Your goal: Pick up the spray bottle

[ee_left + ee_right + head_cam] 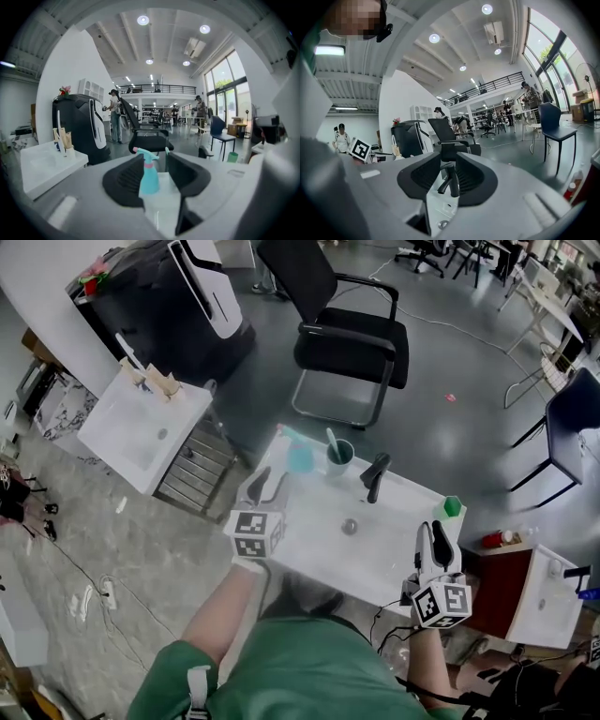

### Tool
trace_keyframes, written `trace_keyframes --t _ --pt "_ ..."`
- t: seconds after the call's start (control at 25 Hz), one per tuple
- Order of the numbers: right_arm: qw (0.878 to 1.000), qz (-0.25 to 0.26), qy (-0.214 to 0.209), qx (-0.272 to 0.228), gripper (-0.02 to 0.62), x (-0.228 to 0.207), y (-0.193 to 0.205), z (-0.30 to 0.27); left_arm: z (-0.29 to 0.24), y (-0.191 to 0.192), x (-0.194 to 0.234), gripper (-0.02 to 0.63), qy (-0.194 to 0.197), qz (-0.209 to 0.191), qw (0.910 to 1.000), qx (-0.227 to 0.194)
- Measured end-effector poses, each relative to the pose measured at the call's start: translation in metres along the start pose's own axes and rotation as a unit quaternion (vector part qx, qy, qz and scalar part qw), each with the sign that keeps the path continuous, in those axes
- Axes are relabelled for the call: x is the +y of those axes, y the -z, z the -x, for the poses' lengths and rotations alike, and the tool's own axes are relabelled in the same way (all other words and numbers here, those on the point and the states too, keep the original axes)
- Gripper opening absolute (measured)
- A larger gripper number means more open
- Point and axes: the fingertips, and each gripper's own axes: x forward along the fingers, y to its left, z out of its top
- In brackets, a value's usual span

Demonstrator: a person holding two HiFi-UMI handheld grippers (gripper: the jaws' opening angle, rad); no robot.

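Note:
A teal spray bottle [300,458] with a pink collar stands upright on the far left of the white washbasin top [309,540]. My left gripper [267,486] is open just short of the bottle. In the left gripper view the spray bottle [149,176] lines up with the gap of my left gripper [155,160], and neither pad touches it. My right gripper [433,542] hovers open over the basin's near right corner. In the right gripper view my right gripper [449,160] holds nothing and points at the black faucet [451,180].
On the basin's far edge are a dark cup with a toothbrush [339,456], the black faucet [375,476] and a green-capped bottle [453,508]. A second white basin [141,423] stands to the left, a black office chair [349,334] behind, and a red-fronted cabinet [502,589] to the right.

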Motion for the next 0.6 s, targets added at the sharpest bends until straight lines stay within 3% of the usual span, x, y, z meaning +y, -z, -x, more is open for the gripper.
trace_keyframes --t 0.6 --pt "0.997 -0.004 0.072 0.028 0.1 -0.008 0.012 -0.036 -0.098 0.048 0.033 0.188 0.036 0.002 0.9975 0.061"
